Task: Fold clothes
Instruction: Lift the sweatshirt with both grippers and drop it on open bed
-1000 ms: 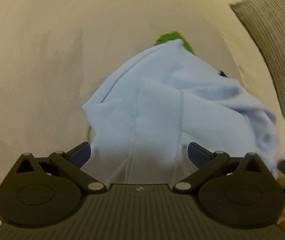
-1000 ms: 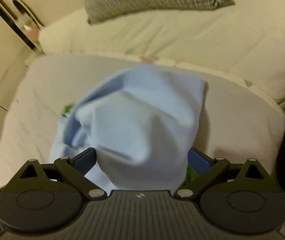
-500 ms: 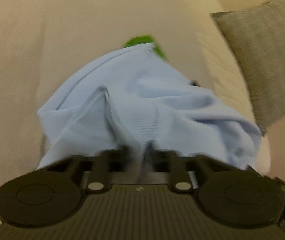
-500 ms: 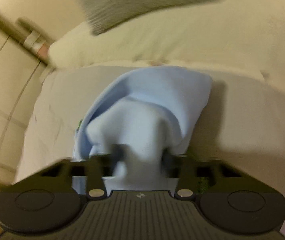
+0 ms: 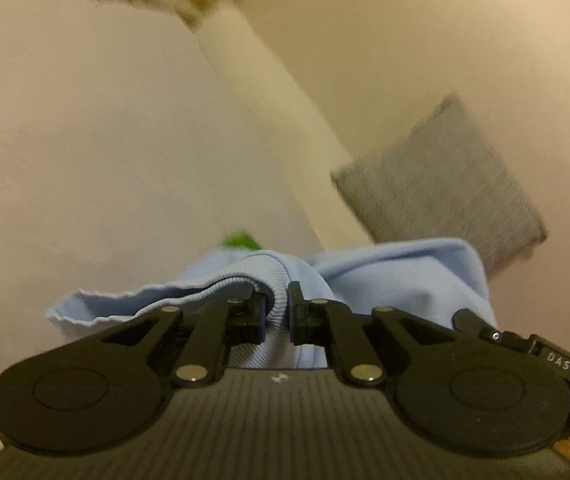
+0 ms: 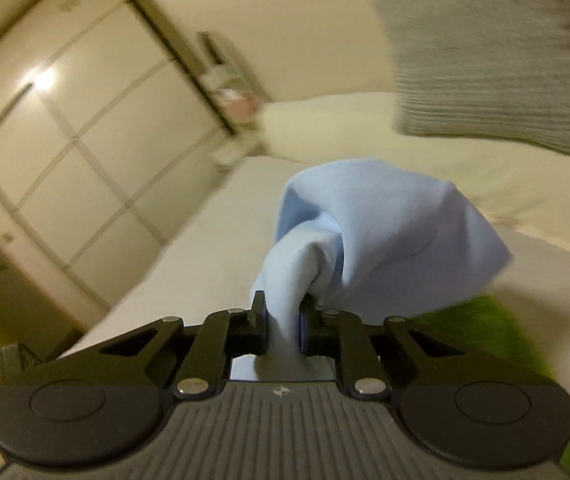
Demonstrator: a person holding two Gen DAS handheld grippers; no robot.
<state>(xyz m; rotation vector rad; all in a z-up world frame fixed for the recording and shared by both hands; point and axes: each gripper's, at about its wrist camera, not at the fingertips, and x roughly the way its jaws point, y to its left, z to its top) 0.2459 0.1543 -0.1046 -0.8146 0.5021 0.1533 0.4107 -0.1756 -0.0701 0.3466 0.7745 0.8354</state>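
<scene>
A light blue garment (image 5: 397,276) hangs bunched in front of both cameras, lifted off the bed. My left gripper (image 5: 277,307) is shut on its ribbed hem, which bulges between the two fingers. My right gripper (image 6: 282,322) is shut on a twisted fold of the same light blue garment (image 6: 385,236), the rest billowing beyond the fingertips. A green cloth (image 6: 481,328) lies blurred on the bed under the right gripper; a small patch of that green cloth (image 5: 241,239) peeks out behind the blue fabric in the left wrist view.
The cream bed cover (image 5: 85,152) fills the left wrist view, with a grey pillow (image 5: 445,184) at the right. In the right wrist view the grey pillow (image 6: 497,48) sits top right, and a pale panelled wardrobe (image 6: 77,132) stands at the left.
Both grippers went from open to shut on the blue garment, then lifted it. Both cameras have tilted upward, so the garment sits lower in view and the room shows.
</scene>
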